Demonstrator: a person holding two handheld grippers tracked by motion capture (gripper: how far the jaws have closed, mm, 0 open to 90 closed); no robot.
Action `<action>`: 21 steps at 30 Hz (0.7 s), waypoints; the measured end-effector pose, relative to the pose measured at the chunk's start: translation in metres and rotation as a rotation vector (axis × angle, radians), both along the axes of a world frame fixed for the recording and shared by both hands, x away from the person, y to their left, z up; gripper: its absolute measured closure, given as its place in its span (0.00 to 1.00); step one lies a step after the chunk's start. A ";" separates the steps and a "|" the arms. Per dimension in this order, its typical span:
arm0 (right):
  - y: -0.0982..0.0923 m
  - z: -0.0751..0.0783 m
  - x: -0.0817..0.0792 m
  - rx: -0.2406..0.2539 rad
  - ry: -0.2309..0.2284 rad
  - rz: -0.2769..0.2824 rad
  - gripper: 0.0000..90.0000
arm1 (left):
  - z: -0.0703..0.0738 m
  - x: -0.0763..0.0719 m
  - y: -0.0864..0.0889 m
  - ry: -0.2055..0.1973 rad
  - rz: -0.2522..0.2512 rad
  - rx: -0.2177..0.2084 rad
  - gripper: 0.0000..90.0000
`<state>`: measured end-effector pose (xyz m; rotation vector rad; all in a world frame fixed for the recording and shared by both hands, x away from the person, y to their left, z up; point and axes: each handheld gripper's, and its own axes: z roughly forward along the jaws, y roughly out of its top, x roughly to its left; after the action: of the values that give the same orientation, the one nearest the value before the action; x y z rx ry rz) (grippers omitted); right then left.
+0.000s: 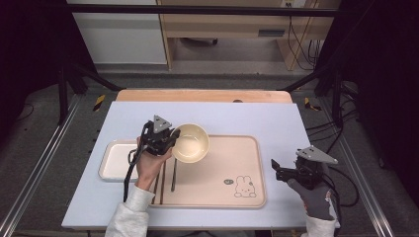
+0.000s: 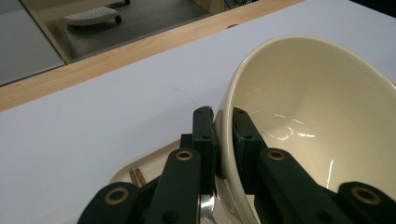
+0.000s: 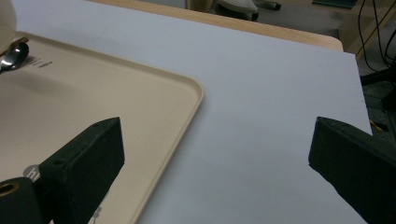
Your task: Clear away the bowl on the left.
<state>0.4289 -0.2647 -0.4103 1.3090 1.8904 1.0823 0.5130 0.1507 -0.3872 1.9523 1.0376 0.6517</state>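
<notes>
Left gripper (image 1: 170,139) pinches the cream bowl (image 1: 190,142) by its rim, tilted above the beige tray (image 1: 247,192). Level it as you set it down, clear of the spoon (image 1: 173,175). Your right gripper (image 1: 276,169) waits wide open.

One bowl (image 1: 190,142), two trays (image 1: 247,195), one spoon (image 1: 174,175)

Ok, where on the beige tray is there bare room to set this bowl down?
The left tool grips the bowl by its rim. The beige tray is bare across its middle and right, between the spoon and the rabbit print. Its left edge is crowded: chopsticks and spoon lie there, white tray alongside.
</notes>
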 end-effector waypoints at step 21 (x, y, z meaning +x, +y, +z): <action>-0.001 0.000 0.000 0.004 -0.001 0.000 0.04 | -0.030 0.031 -0.025 0.085 0.017 0.026 0.92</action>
<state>0.4286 -0.2654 -0.4099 1.3104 1.8883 1.0875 0.5442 0.1257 -0.4169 2.0110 1.1035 0.5984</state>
